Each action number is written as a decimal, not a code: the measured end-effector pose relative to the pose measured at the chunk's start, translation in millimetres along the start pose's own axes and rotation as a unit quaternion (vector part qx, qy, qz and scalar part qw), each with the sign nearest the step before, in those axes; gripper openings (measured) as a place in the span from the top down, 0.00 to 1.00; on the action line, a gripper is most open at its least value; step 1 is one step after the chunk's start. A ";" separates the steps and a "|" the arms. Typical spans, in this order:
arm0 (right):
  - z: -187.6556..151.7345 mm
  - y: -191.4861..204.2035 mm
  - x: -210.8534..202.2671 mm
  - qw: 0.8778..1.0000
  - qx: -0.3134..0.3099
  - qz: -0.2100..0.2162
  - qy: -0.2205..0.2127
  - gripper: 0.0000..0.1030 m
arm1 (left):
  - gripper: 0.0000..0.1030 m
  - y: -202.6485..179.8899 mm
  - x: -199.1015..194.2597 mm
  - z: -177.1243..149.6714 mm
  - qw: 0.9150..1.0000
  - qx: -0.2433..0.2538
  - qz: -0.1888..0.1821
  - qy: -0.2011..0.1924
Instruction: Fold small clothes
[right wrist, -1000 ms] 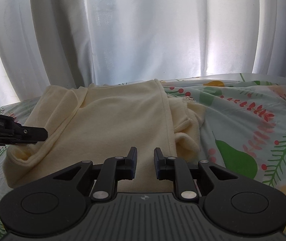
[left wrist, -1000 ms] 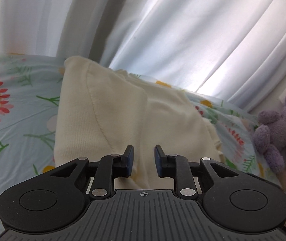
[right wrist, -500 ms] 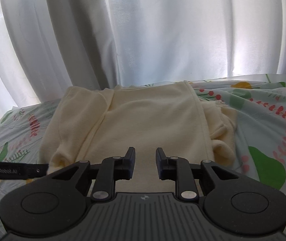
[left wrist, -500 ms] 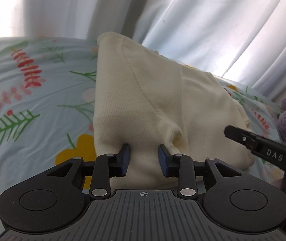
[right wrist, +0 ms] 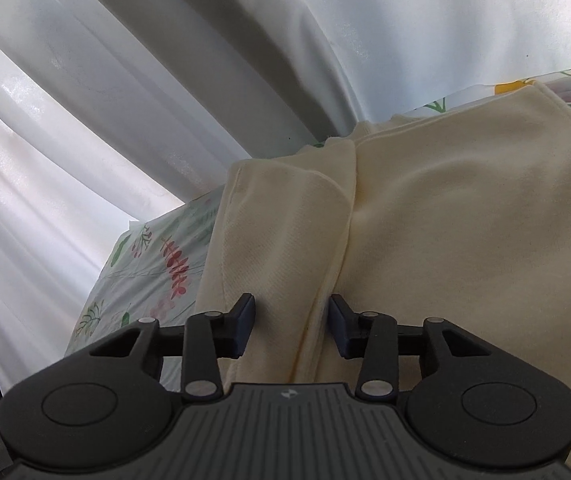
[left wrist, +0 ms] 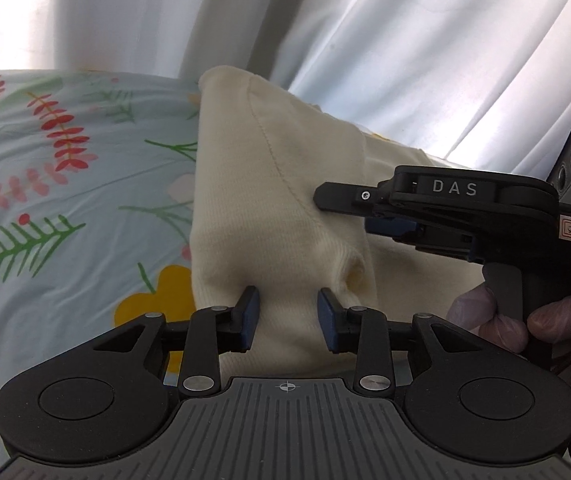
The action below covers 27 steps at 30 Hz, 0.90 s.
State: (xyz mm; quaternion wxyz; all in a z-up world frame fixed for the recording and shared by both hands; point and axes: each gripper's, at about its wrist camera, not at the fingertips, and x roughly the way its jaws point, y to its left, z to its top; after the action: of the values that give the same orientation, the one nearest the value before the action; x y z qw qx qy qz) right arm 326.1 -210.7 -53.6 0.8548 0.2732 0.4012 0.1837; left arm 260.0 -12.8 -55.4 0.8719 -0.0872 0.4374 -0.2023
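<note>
1. Handling: the cream garment (left wrist: 269,200) appears light, soft and limp, a knit that will likely sag and crease rather than hold shape. The best hold is probably a pinch through both layers at a hem or folded edge, not on the flat middle.
2. Appearance: pale cream fabric with a fine ribbed texture, a stitched seam running down the left panel, and a partly folded sleeve lying over the body.
3. Location: the garment lies on the floral bedsheet (left wrist: 65,200) of a bed, in front of white curtains (left wrist: 405,48).
4. Left hand-held gripper (left wrist: 287,316): jaws parted, straddling the near edge of the garment; nothing is clamped.
5. Right hand-held gripper (right wrist: 290,320): jaws parted on either side of the sleeve's folded edge, with cloth between them but not pinched. In the left wrist view it reaches in from the right above the garment.
</note>
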 end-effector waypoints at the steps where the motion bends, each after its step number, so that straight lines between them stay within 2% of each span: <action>1: -0.1 -0.2 1.1 1.000 -0.001 0.002 0.001 0.73 | 0.64 0.3 -0.6 -0.2 1.000 -0.002 0.001 0.000; 2: 0.4 -2.0 0.5 1.000 0.000 0.003 0.002 0.81 | 0.64 0.8 -2.2 -0.3 1.000 -0.006 0.002 -0.001; 5: 0.6 -1.7 -2.8 1.000 -0.016 -0.002 -0.003 0.87 | 0.64 1.2 -9.2 0.3 1.000 -0.014 0.008 0.000; 9: -1.7 19.3 -14.5 0.996 -0.079 -0.031 -0.029 0.88 | 0.58 -0.5 -25.4 0.2 1.000 -0.008 0.023 -0.014; 13: -0.1 31.2 -33.8 0.991 -0.114 -0.052 -0.051 0.88 | 0.58 3.4 -36.0 0.8 0.999 -0.009 0.034 -0.024; 22: 1.8 27.8 -52.0 0.982 -0.146 -0.102 -0.056 0.88 | 0.58 -0.4 -22.7 3.9 1.000 -0.014 0.028 -0.004; 27: -3.9 12.9 -74.9 0.978 -0.141 -0.131 -0.076 0.89 | 0.56 0.0 -25.6 6.4 0.999 -0.008 0.028 -0.014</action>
State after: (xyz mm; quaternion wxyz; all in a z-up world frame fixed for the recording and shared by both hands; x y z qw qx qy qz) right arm 276.1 -239.3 -3.8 0.9295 0.1076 0.3372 0.1032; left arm 251.3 -1.9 -32.9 0.8823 -0.0848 0.4294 -0.1732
